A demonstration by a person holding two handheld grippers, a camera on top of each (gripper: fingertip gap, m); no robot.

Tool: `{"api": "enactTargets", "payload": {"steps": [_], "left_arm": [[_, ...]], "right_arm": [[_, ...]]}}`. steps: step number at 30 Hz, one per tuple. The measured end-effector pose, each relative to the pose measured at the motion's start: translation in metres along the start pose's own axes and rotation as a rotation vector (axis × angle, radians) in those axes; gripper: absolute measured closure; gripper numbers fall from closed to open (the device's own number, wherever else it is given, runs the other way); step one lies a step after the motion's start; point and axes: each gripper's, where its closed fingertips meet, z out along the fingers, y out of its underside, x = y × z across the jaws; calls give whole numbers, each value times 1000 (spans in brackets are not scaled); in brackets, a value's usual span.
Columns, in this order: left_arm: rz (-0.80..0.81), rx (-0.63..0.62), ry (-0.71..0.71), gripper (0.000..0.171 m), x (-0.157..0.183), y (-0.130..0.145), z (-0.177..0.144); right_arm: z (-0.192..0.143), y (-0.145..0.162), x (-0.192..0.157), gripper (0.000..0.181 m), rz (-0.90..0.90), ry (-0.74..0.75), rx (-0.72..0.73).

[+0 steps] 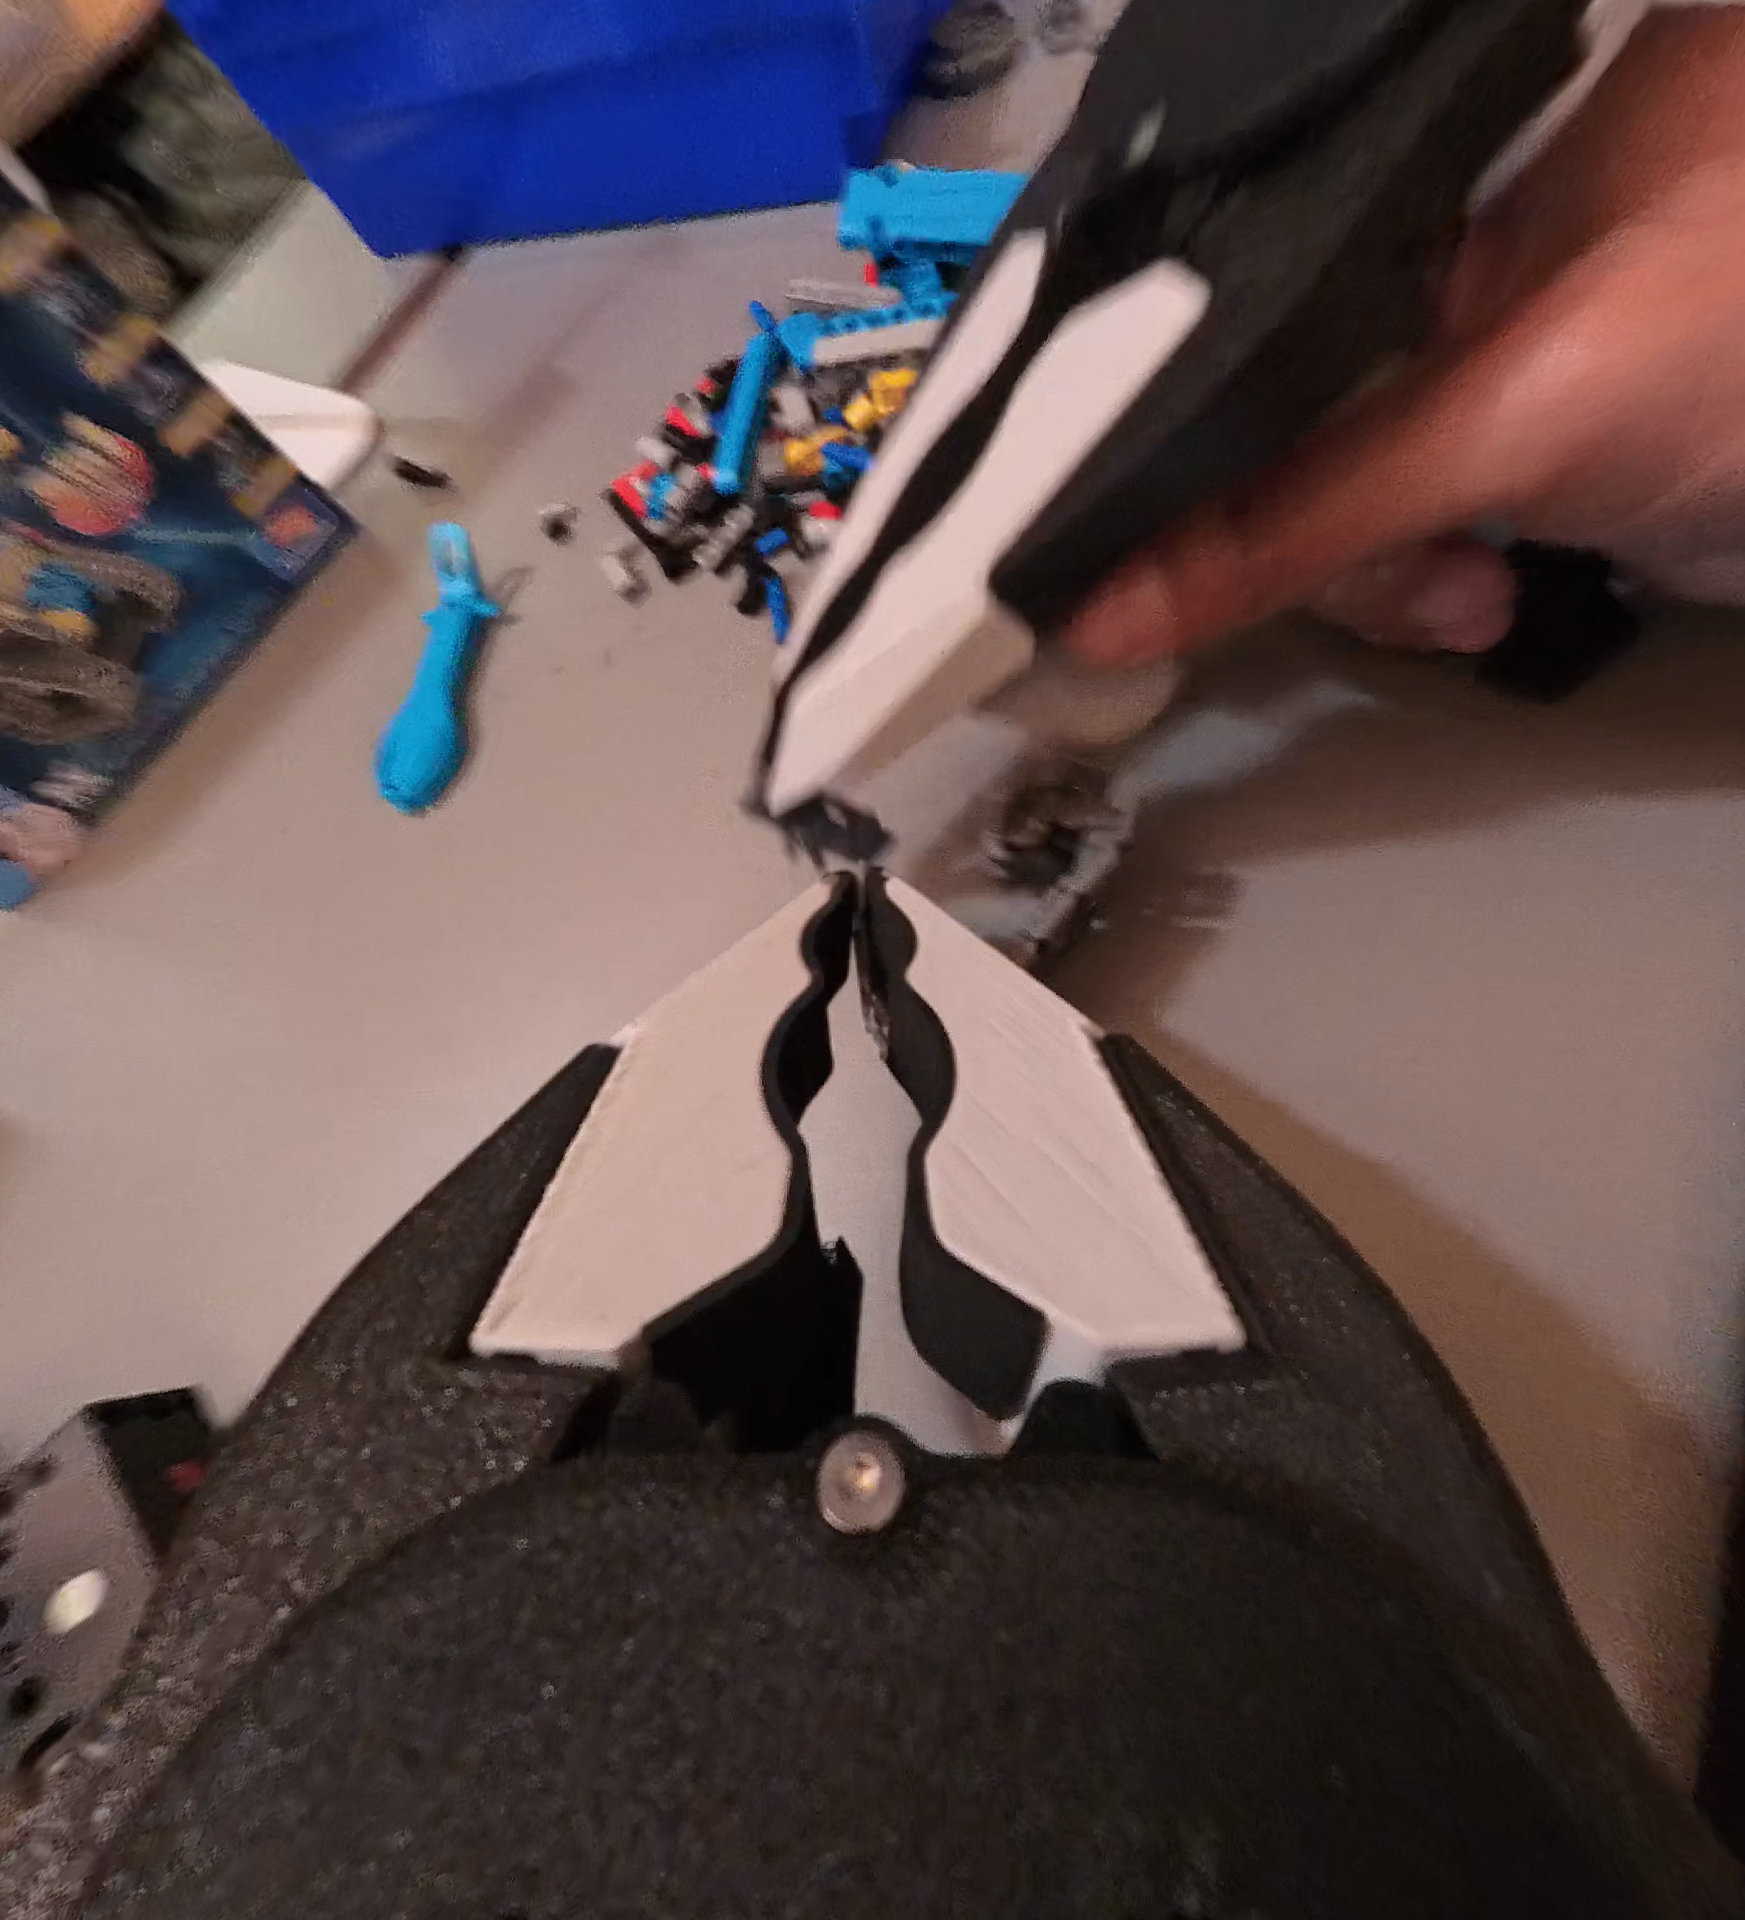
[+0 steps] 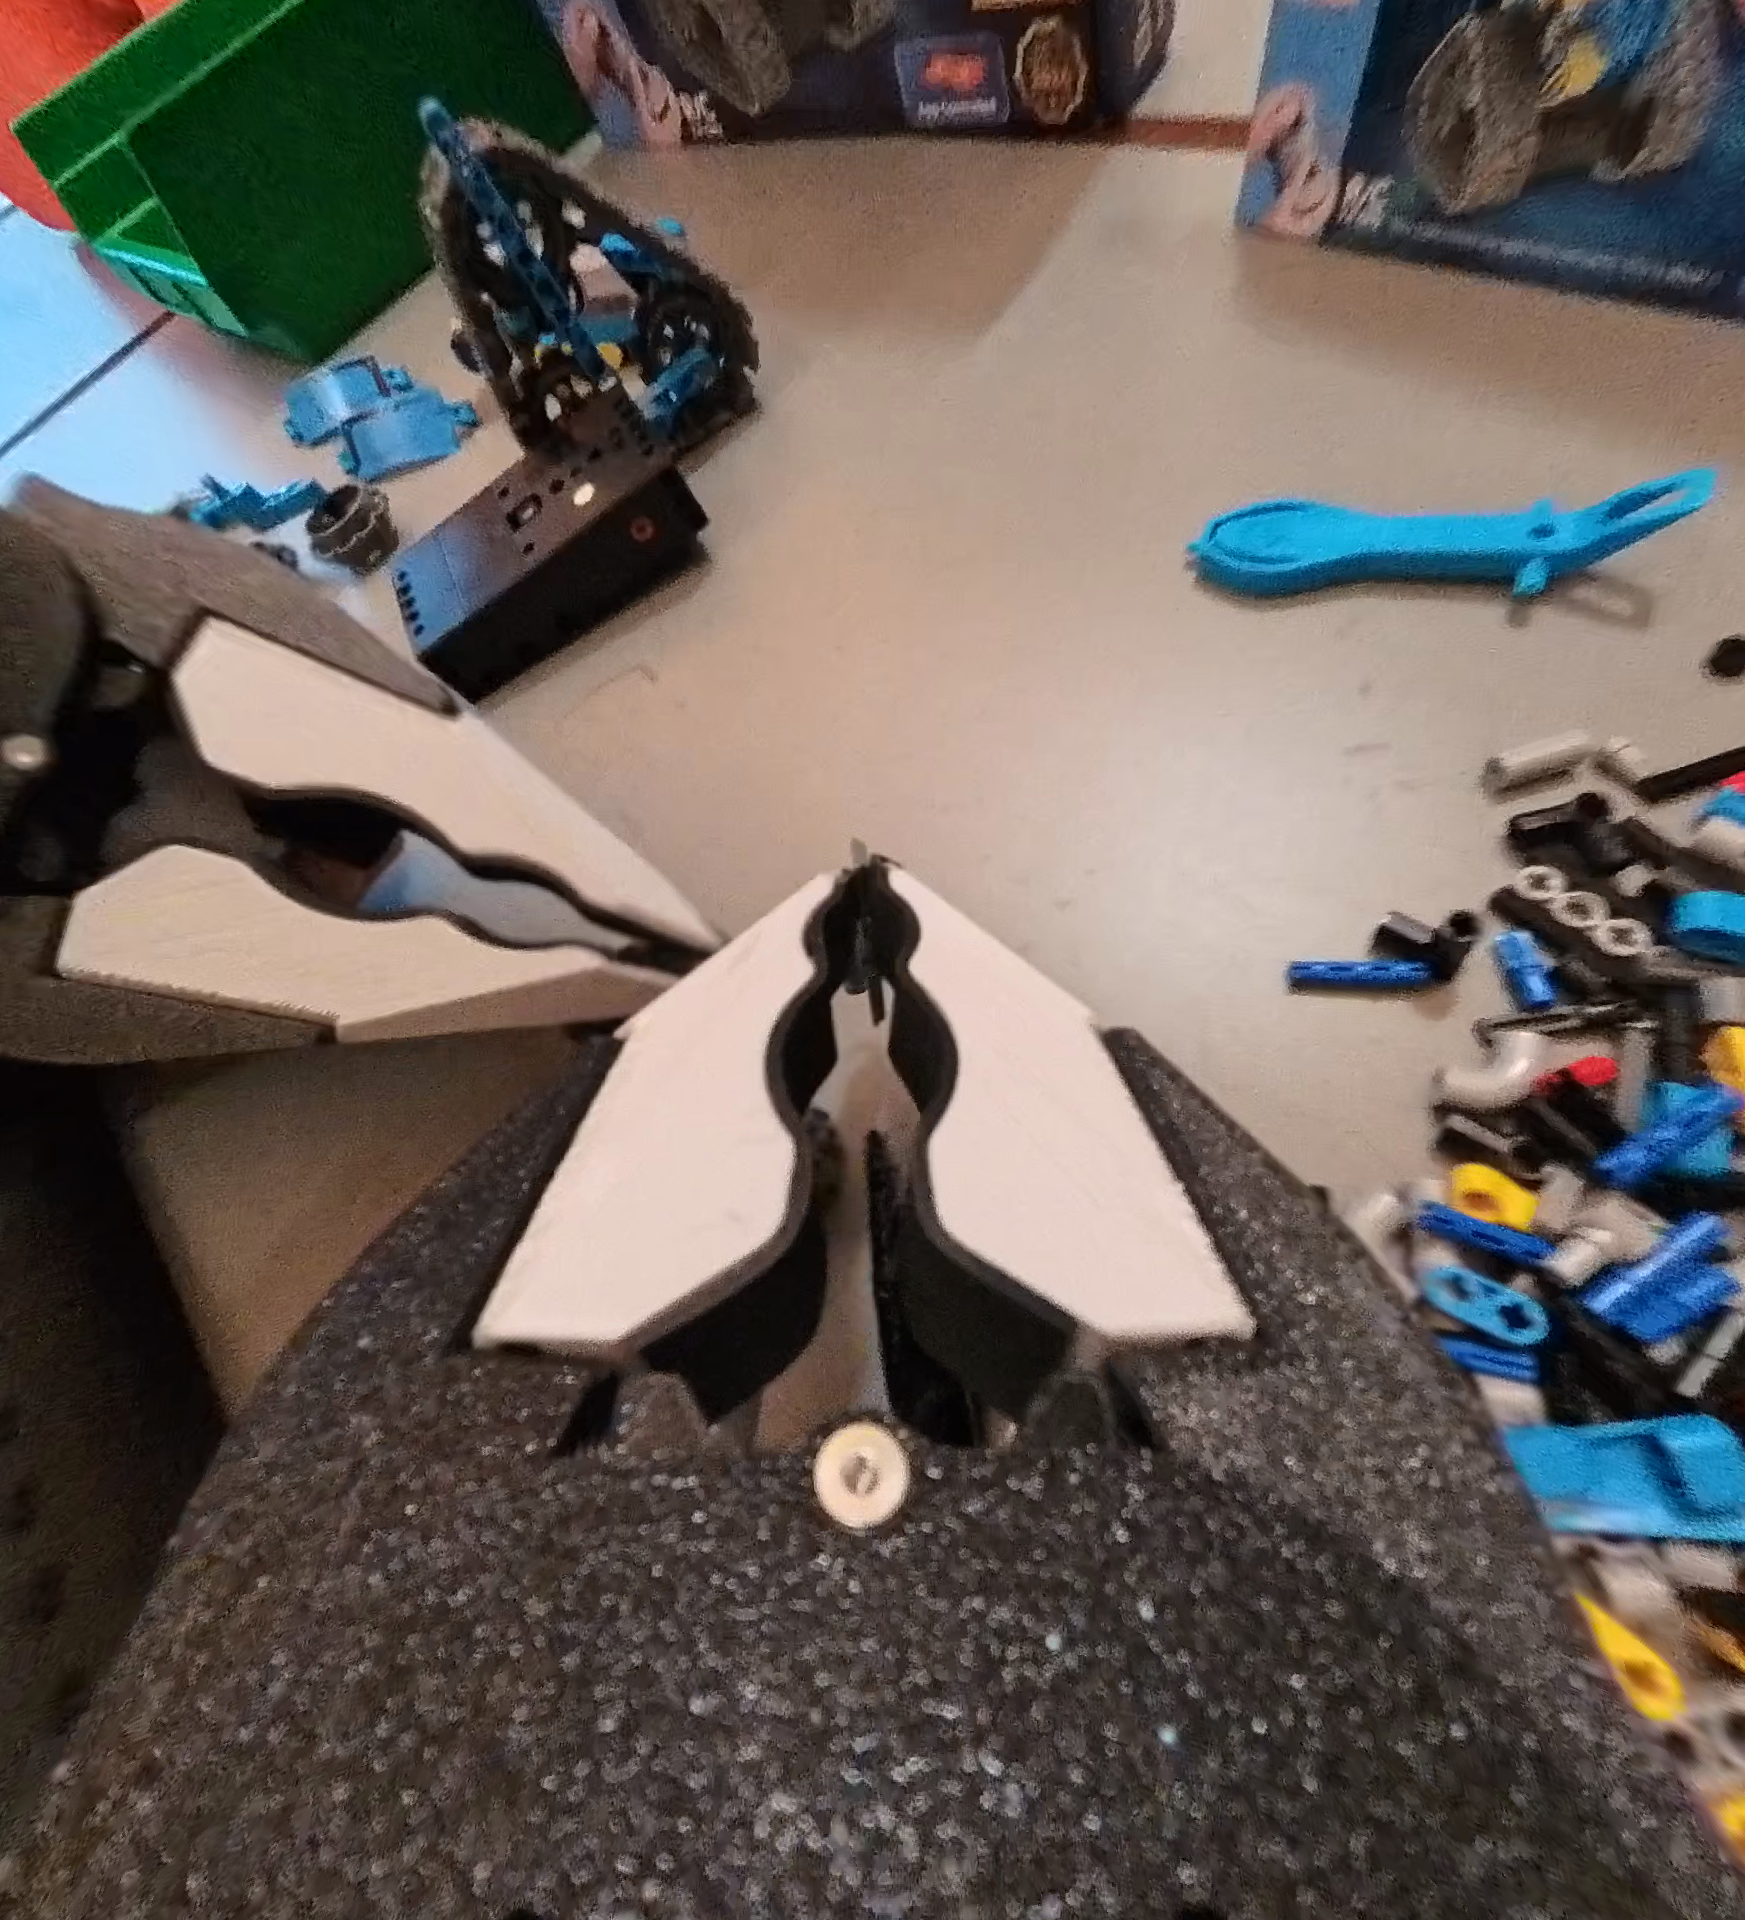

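My left gripper (image 1: pixel 852 885) is shut, with a thin dark part (image 1: pixel 872 992) pinched between its pads. My right gripper (image 2: pixel 863 883) is shut on a small black part (image 2: pixel 864 951) that pokes out past the tips. The two gripper tips almost meet above the beige table. In the left wrist view the right gripper (image 1: pixel 795 805) comes down from the upper right, held by a hand (image 1: pixel 1533 395), with the black part (image 1: pixel 835 831) at its tip. In the right wrist view the left gripper (image 2: pixel 696 951) reaches in from the left. Motion blur hides the parts' shapes.
A pile of small building pieces (image 2: pixel 1657 1195) lies to the right. A light-blue separator tool (image 2: pixel 1439 540) lies beyond it. A half-built tracked model (image 2: pixel 587 291) on a black box (image 2: pixel 546 571) stands at the far left, by a green bin (image 2: pixel 307 166). Printed boxes (image 2: pixel 1574 135) stand behind. My left and right fingertips are right by each other.
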Motion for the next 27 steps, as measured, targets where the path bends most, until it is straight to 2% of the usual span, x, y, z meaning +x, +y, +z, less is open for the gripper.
{"api": "enactTargets", "payload": {"steps": [2,4,5,8,10,11,14,17,19,21,22,23,25,26,27], "left_arm": [[-14,35,101,170,5,3,-5],[89,54,53,170,-6,1,-13],[116,42,38,170,-12,3,-14],[37,-61,-48,168,-40,22,-9],[0,-49,-58,166,-46,22,-8],[-22,-32,-43,162,-44,18,-8],[-83,-20,-78,159,-51,13,-11],[-220,0,-55,157,-57,15,-18],[-343,47,-16,154,-62,12,-25],[-414,86,5,154,-66,7,-31],[-424,89,1,154,-69,6,-33],[-422,83,2,154,-69,7,-34],[-426,44,36,154,-63,14,-32],[-434,17,67,154,-58,18,-30],[-438,-6,88,154,-53,22,-28]], "right_arm": [[-18,-15,10,181,-10,9,84],[-45,-21,38,180,-18,86,121],[-64,-20,60,180,-22,152,117],[-145,-4,154,181,0,454,63],[-198,25,209,180,50,609,-77],[-217,34,226,180,65,641,-116],[-232,49,245,171,129,594,-159],[-243,42,252,169,82,670,-139],[-239,17,236,158,64,669,-53],[-200,-11,189,156,13,504,21],[-169,-18,153,156,-21,362,25],[-134,-18,107,154,-62,176,0],[-79,0,22,139,-128,-130,-91],[-59,11,-6,131,-173,-211,-116],[-43,22,-21,119,-241,-228,-148]]}}
